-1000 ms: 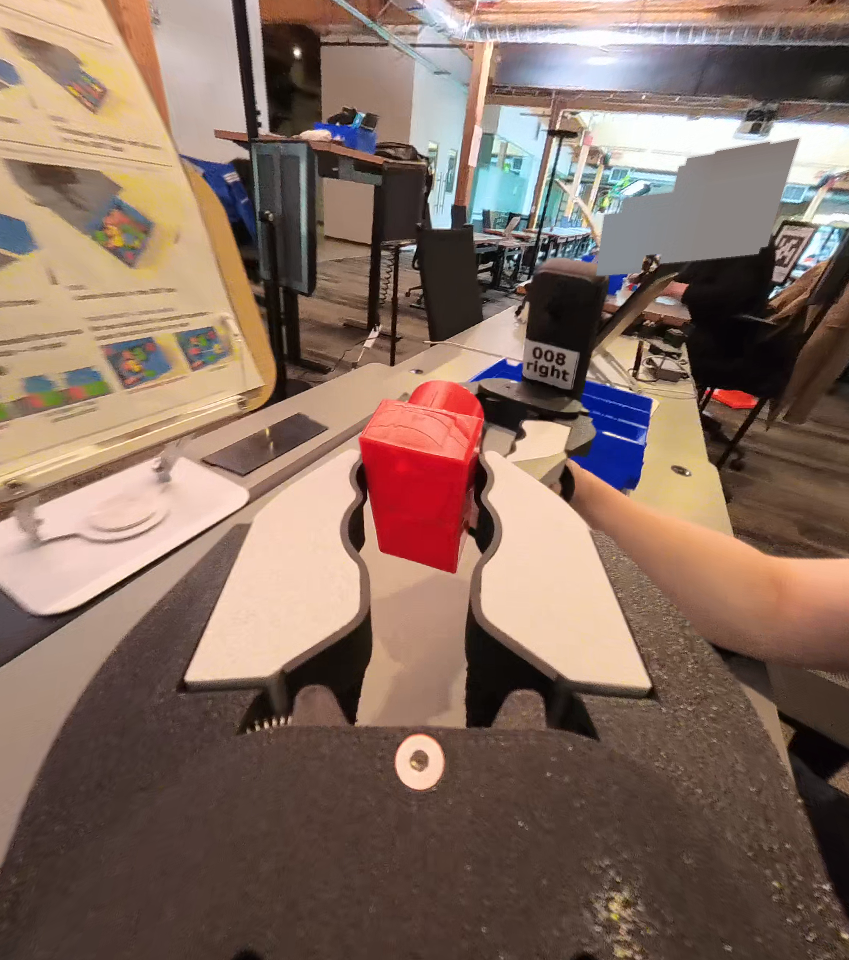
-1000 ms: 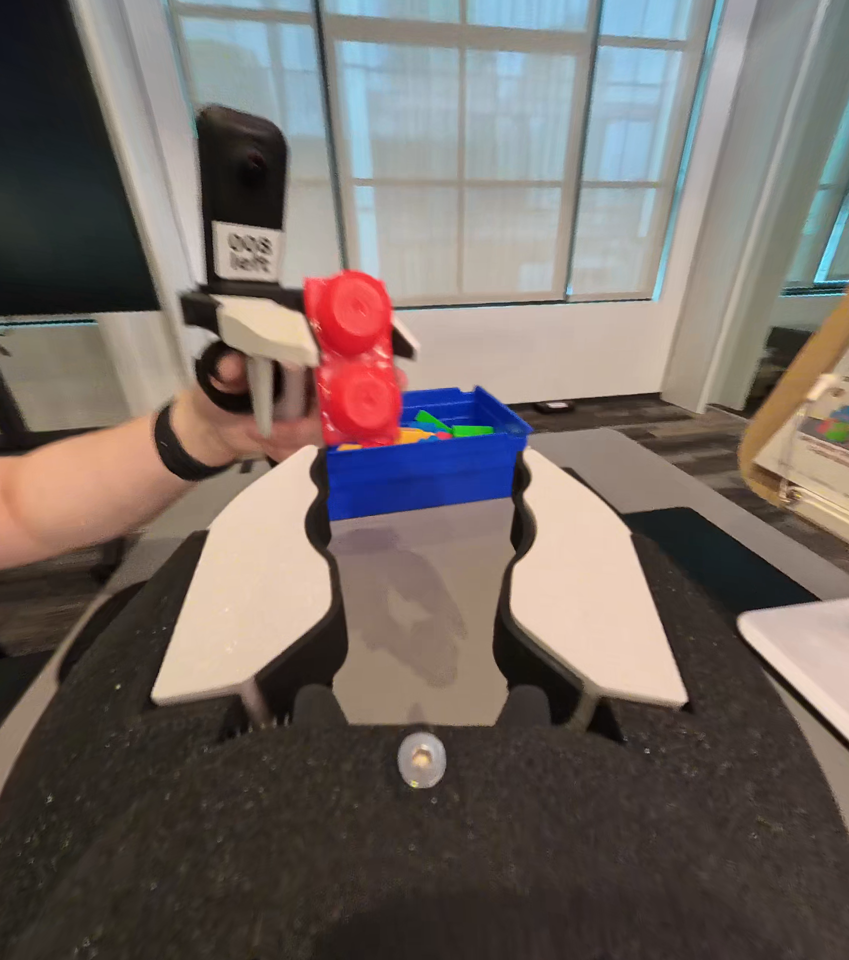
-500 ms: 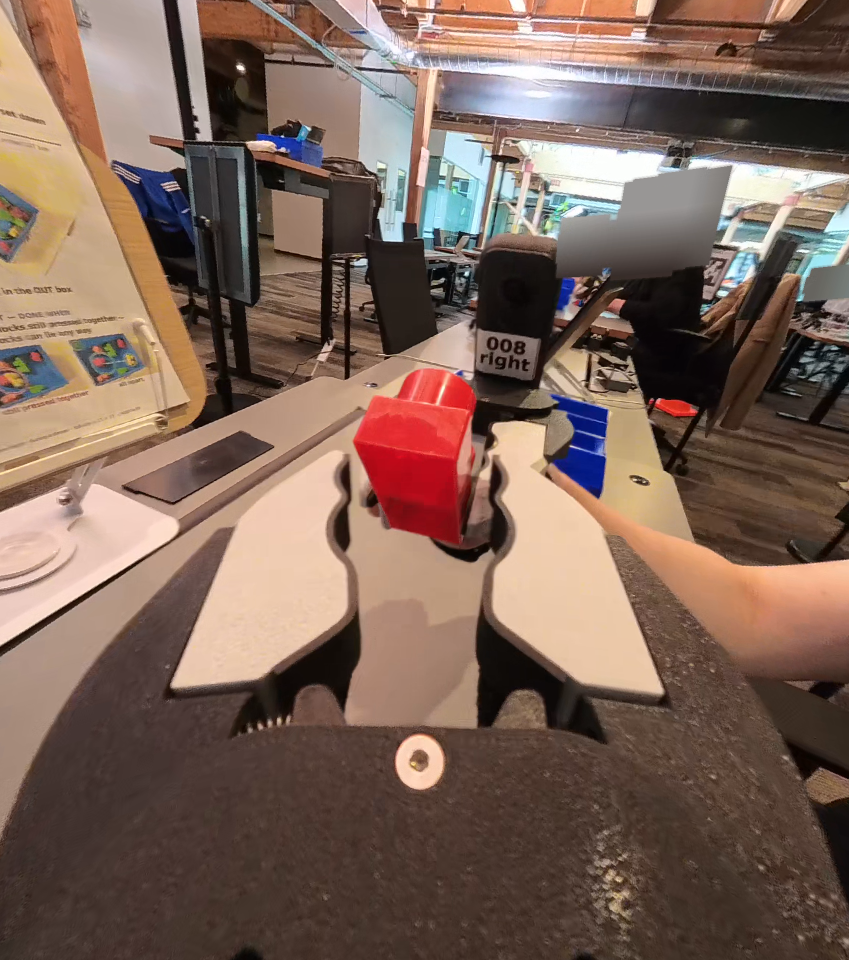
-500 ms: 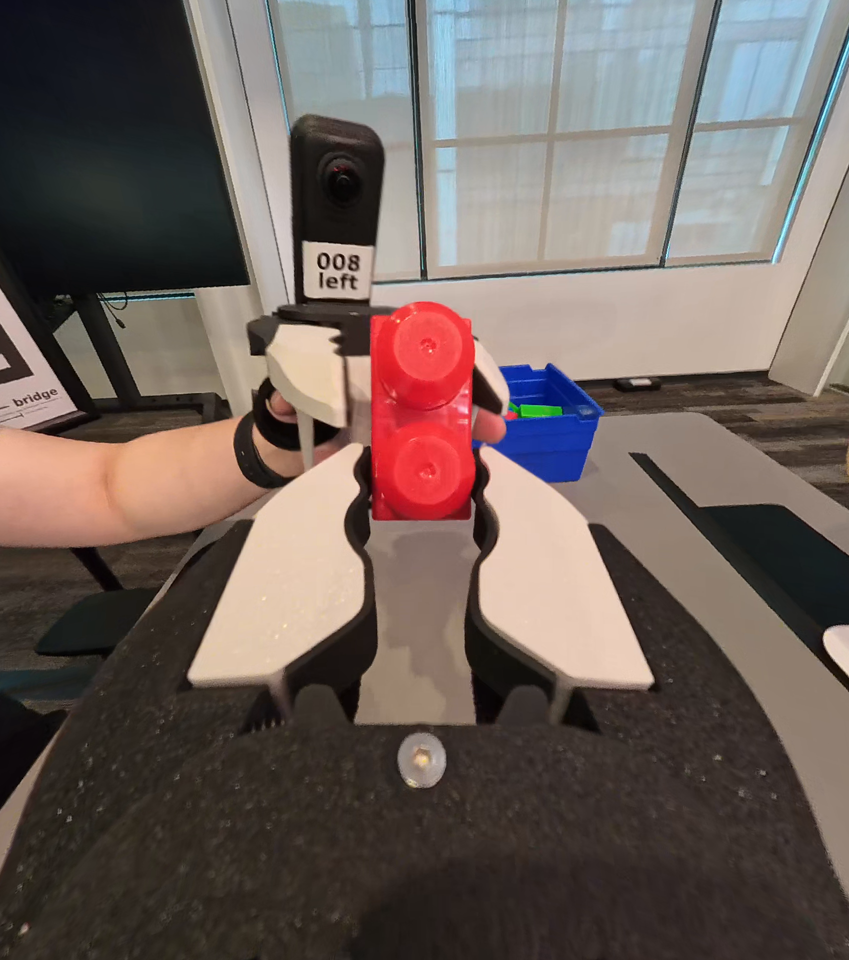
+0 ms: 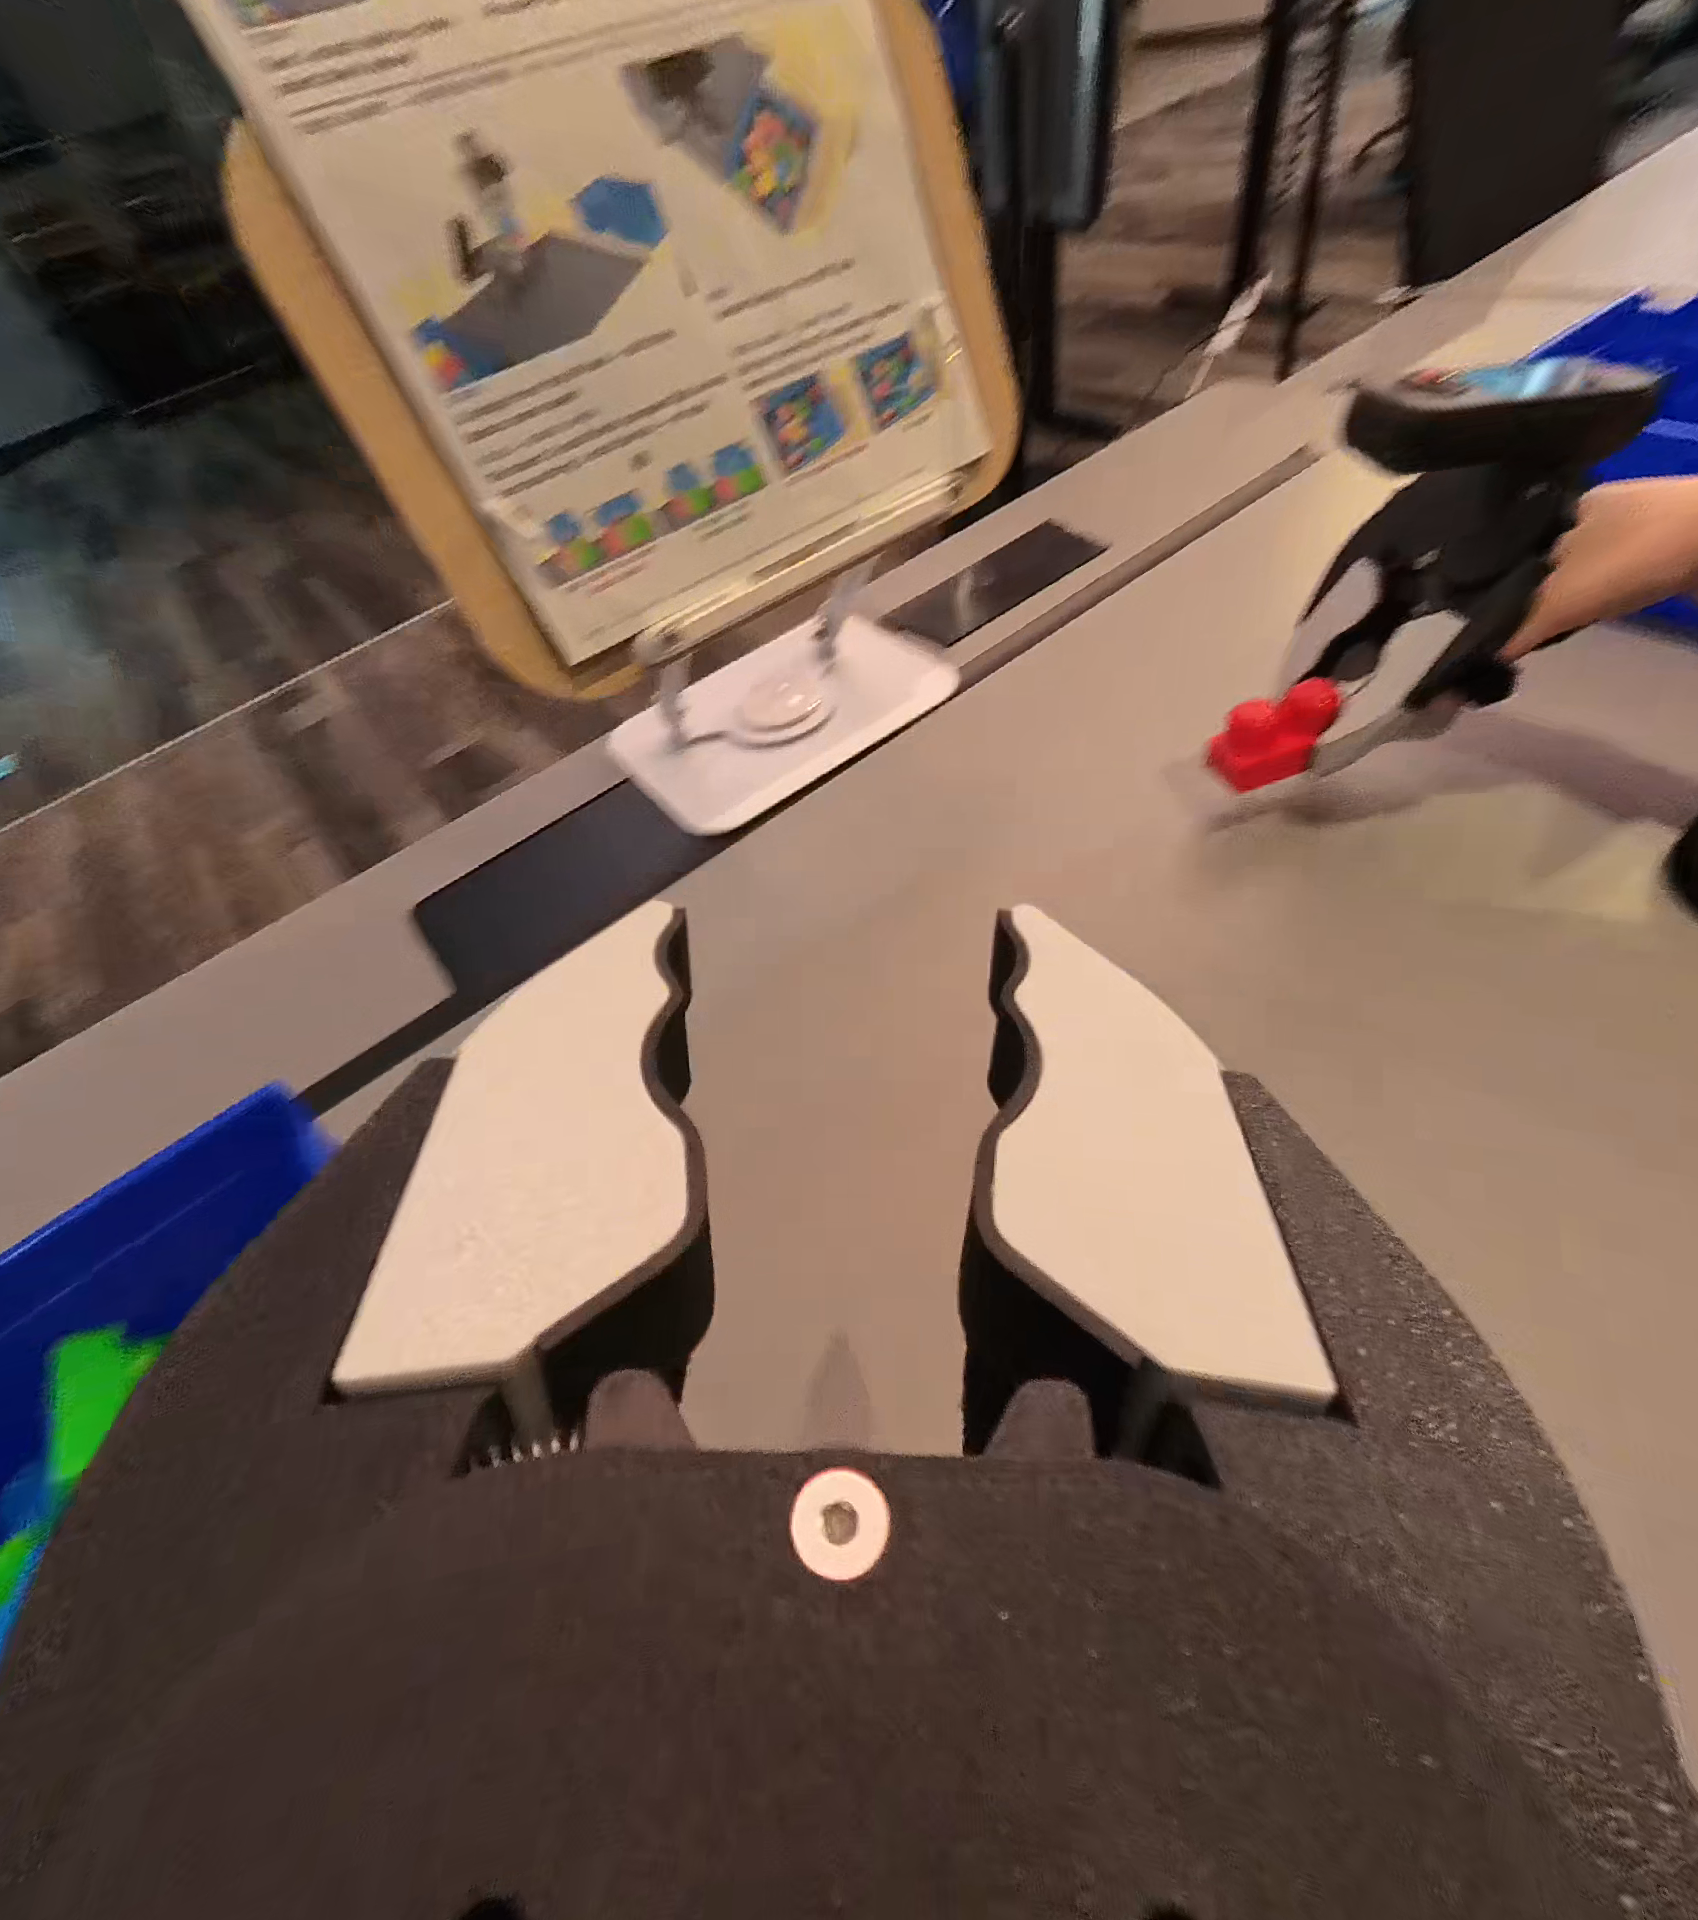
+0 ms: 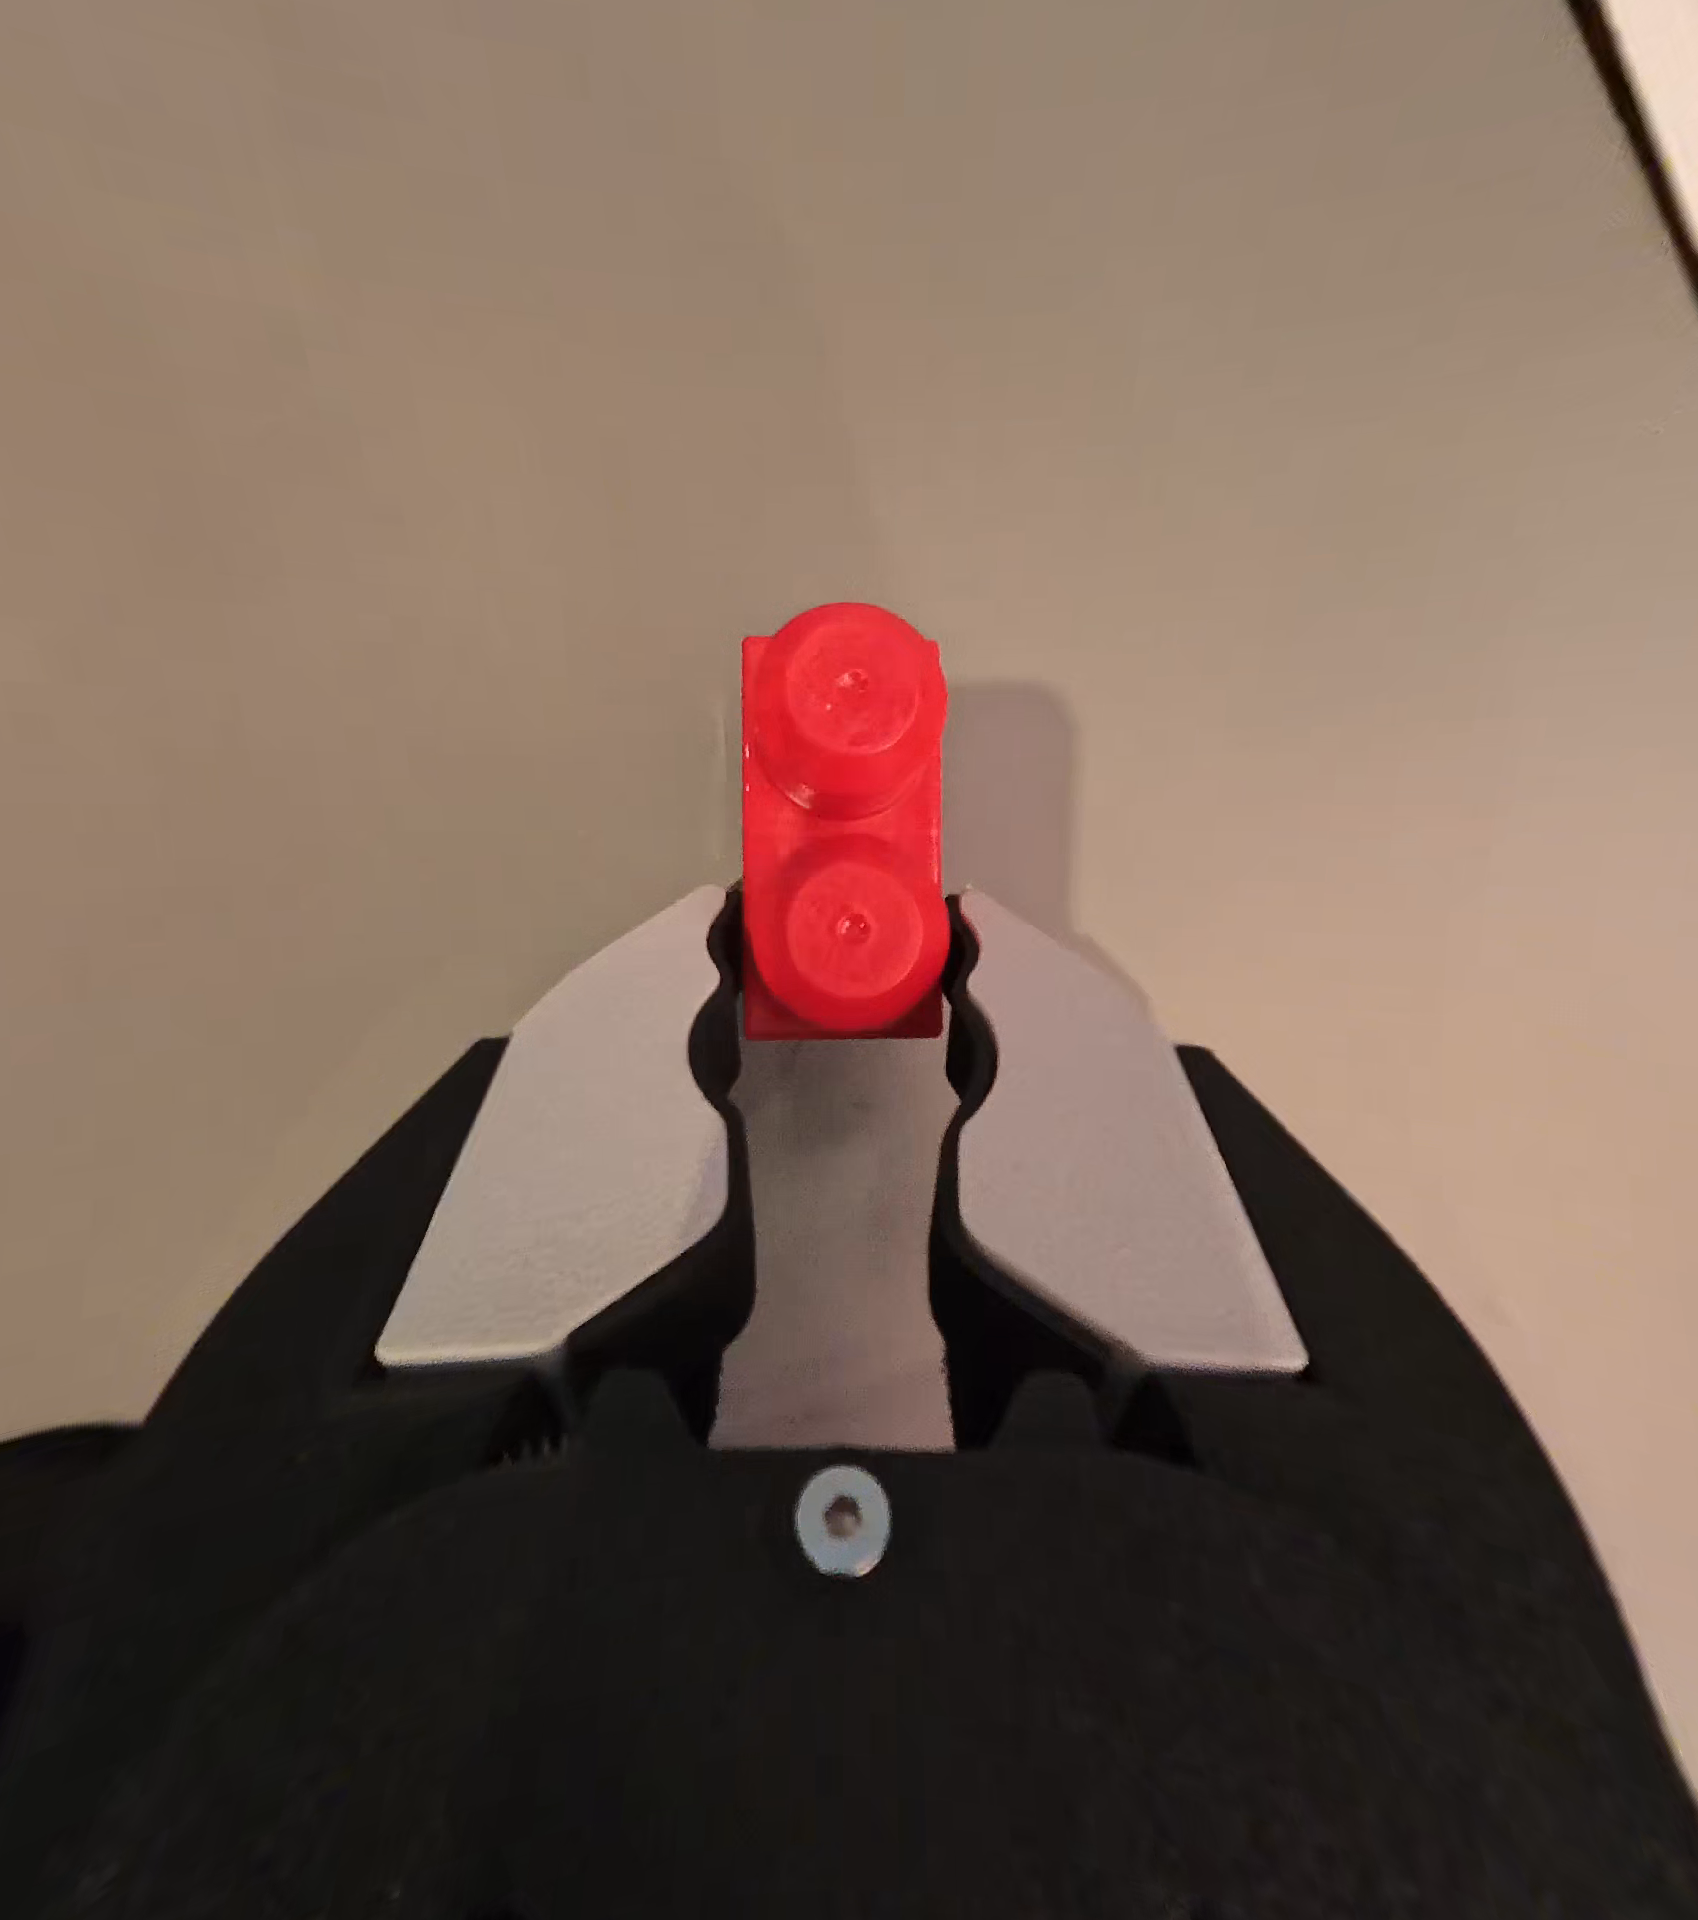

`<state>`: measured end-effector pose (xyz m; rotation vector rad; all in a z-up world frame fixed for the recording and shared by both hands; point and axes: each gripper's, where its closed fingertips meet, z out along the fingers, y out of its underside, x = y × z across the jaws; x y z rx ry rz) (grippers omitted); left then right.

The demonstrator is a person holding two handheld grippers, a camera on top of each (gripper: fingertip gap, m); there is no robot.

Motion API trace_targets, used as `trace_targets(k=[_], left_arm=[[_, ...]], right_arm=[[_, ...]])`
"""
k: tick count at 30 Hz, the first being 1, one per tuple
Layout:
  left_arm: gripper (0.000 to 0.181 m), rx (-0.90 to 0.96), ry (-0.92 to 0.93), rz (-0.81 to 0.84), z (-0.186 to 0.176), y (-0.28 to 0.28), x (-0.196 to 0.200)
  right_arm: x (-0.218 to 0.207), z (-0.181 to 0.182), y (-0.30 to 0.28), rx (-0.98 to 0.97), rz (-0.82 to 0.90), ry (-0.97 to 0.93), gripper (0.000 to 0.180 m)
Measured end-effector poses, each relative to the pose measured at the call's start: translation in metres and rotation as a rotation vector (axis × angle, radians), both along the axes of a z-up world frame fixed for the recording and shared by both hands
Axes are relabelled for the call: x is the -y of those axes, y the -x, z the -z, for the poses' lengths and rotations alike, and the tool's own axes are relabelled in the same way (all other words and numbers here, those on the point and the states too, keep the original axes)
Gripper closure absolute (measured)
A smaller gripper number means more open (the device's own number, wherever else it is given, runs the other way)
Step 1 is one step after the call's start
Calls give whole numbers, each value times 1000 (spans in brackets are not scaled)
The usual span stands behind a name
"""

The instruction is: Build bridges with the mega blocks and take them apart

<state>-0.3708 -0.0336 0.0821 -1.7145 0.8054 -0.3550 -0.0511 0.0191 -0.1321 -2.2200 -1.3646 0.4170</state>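
Right wrist view showed the right gripper clamped on a red block at twelve o'clock, low over the counter. Left gripper gaped, empty. Placing seemed underway; release should follow.

We see a plain red block, two studs; left tongs with pale grey plates on black bodies. Table flat grey-beige. Blue bin with green and blue pieces. Instruction board white with multicoloured pictures, tan backing.
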Motion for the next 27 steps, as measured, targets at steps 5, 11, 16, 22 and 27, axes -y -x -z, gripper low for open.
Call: trace_targets(k=[5,11,16,22,27], left_arm=[[128,-21,31,-203,-2,91,1],[132,-133,138,-450,28,199,15],[128,-216,372,-493,86,238,28],[124,-213,468,-644,124,249,-1],[124,-178,481,-850,138,262,-24]], right_arm=[[-9,18,-10,97,22,-28,144],[-14,21,-12,102,40,-48,144],[-18,20,-14,92,67,-59,120],[-27,-10,-7,27,95,-169,113],[-30,-36,-8,16,110,-258,112]])
